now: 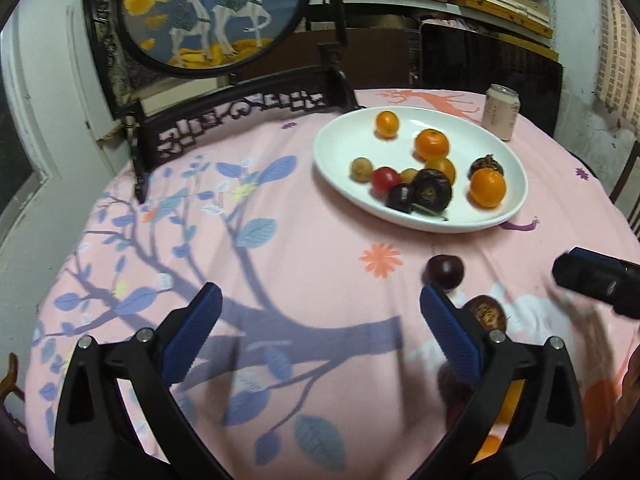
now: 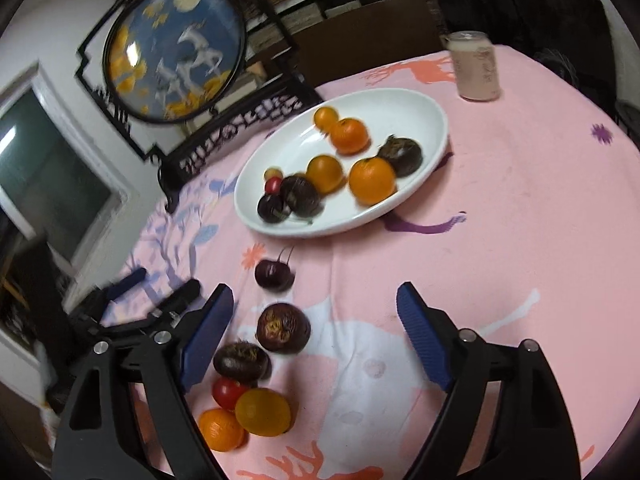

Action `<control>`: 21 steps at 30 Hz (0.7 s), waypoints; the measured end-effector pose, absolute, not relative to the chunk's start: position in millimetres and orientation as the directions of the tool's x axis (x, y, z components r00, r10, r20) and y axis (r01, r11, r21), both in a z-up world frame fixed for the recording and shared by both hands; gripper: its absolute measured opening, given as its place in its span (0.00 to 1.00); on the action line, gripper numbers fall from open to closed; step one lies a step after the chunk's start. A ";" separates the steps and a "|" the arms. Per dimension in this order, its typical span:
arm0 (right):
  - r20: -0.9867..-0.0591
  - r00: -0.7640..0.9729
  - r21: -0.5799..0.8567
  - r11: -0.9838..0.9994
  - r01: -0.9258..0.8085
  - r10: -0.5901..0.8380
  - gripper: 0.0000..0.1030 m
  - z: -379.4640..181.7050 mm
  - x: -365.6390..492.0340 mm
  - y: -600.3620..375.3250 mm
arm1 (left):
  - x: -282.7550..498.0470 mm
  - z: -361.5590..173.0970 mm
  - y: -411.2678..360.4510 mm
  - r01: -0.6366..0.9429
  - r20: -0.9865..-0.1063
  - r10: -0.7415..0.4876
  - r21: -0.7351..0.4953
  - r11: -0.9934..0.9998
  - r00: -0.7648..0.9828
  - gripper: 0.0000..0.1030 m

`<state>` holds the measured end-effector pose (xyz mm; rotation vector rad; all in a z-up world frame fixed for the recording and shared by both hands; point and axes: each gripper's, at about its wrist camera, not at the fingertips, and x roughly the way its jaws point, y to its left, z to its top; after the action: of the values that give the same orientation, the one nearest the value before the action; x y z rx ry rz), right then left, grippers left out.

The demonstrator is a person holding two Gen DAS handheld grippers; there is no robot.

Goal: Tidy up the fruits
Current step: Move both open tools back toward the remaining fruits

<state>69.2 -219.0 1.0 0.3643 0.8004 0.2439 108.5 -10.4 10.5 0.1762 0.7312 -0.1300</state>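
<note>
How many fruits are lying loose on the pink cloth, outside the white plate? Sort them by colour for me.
Dark purple fruits: 3
Red fruit: 1
Yellow-orange fruit: 1
Orange fruit: 1
Total: 6

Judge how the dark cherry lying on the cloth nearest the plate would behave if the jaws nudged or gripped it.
The dark cherry looks round and glossy, so a nudge would probably roll it across the pink tablecloth. It seems small against the wide-open right gripper, so it may slip sideways. Likely soft-skinned; a hard squeeze could bruise it.
</note>
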 end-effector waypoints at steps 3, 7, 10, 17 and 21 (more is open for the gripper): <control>-0.672 0.658 0.334 0.932 -0.141 0.341 0.88 -1.5 69.5 -202.7 | 112.2 13.9 -0.7 0.145 -0.672 -0.037 0.106 0.984 0.740 0.98; -0.669 0.632 0.338 0.918 -0.208 0.390 0.88 -4.3 69.4 -190.6 | 120.4 14.2 13.4 0.104 -0.693 -0.036 0.056 0.993 0.720 0.98; -0.665 0.597 0.402 0.889 -0.219 0.448 0.86 -8.9 72.5 -192.4 | 123.1 14.0 20.3 0.086 -0.704 -0.049 0.017 0.996 0.709 0.98; -0.670 0.582 0.430 0.880 -0.202 0.461 0.81 -12.4 75.8 -195.4 | 123.1 15.2 20.3 0.074 -0.697 -0.046 0.010 0.997 0.715 0.98; -0.713 0.565 0.376 0.906 -0.192 0.416 0.81 -16.6 79.1 -189.0 | 121.4 17.4 18.0 0.081 -0.687 -0.043 0.023 0.996 0.726 0.98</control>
<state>79.1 -189.0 -16.6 0.2695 0.9040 0.3626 121.4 18.0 17.4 0.0529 0.7557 -0.0689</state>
